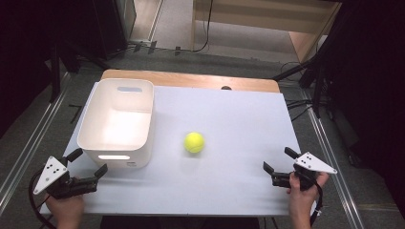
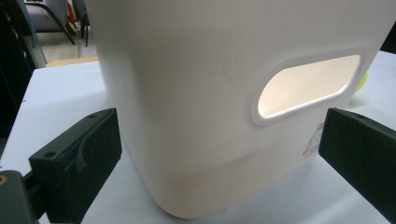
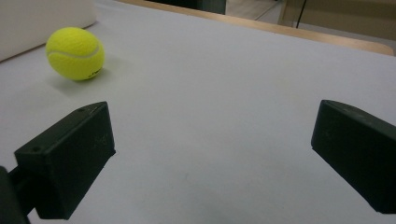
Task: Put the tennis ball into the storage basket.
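A yellow tennis ball point(image 1: 194, 142) lies near the middle of the white table point(image 1: 229, 114), just right of a white plastic bin point(image 1: 118, 121). My left gripper point(image 1: 87, 162) is open at the front left corner, close to the bin's near wall point(image 2: 196, 93), whose handle slot point(image 2: 306, 87) faces it. My right gripper point(image 1: 279, 160) is open at the front right, jaws wide apart with nothing between them. In the right gripper view the ball point(image 3: 75, 53) sits far off to the left, with the bin's wall point(image 3: 42, 18) behind it. A sliver of the ball point(image 2: 362, 80) peeks past the bin.
The bin stands at the table's left side and looks empty inside. Bare tabletop point(image 3: 224, 93) lies between the right gripper and the ball. A wooden strip point(image 1: 191, 78) edges the far side. Dark stands and cables surround the table.
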### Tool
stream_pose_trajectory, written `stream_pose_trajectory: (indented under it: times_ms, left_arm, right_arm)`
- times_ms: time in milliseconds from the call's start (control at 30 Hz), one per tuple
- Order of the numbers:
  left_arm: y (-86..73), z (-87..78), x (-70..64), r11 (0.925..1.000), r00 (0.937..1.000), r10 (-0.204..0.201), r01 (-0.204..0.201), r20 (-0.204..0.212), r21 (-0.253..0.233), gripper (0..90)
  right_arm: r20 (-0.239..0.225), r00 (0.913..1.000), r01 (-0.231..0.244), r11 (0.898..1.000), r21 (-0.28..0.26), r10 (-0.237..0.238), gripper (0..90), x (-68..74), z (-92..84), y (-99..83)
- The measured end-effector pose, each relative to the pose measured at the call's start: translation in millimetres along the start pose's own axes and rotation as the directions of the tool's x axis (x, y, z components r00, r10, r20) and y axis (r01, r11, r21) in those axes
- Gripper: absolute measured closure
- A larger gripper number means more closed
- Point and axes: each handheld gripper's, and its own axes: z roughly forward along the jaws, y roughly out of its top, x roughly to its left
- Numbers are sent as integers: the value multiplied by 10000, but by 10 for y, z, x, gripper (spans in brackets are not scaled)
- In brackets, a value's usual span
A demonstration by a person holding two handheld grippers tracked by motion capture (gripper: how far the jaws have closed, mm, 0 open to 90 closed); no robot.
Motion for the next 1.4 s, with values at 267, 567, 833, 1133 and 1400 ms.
stream_pose_trajectory:
  times_ms: [267,567,833,1133,1400]
  left_arm:
    - [1,-5,6,10000,10000,-35,35,20,-35,0]
    - [0,-18,12,9999,10000,-79,79,-5,-92,0]
    - [0,-12,6,9999,10000,-62,62,-27,-116,0]
    - [0,-12,8,9999,10000,-89,89,10,-133,0]
    - [1,-13,4,10000,10000,-40,40,-25,-56,0]
  right_arm:
    - [-222,9994,282,9994,221,-277,0,69,68,162]
    - [-543,9966,645,9972,390,-624,0,171,185,359]
    - [-902,9924,888,9947,522,-838,0,225,281,502]
    - [-1238,9869,1112,9919,609,-1030,0,313,394,595]
    - [-1349,9849,1191,9902,725,-1085,0,387,500,671]
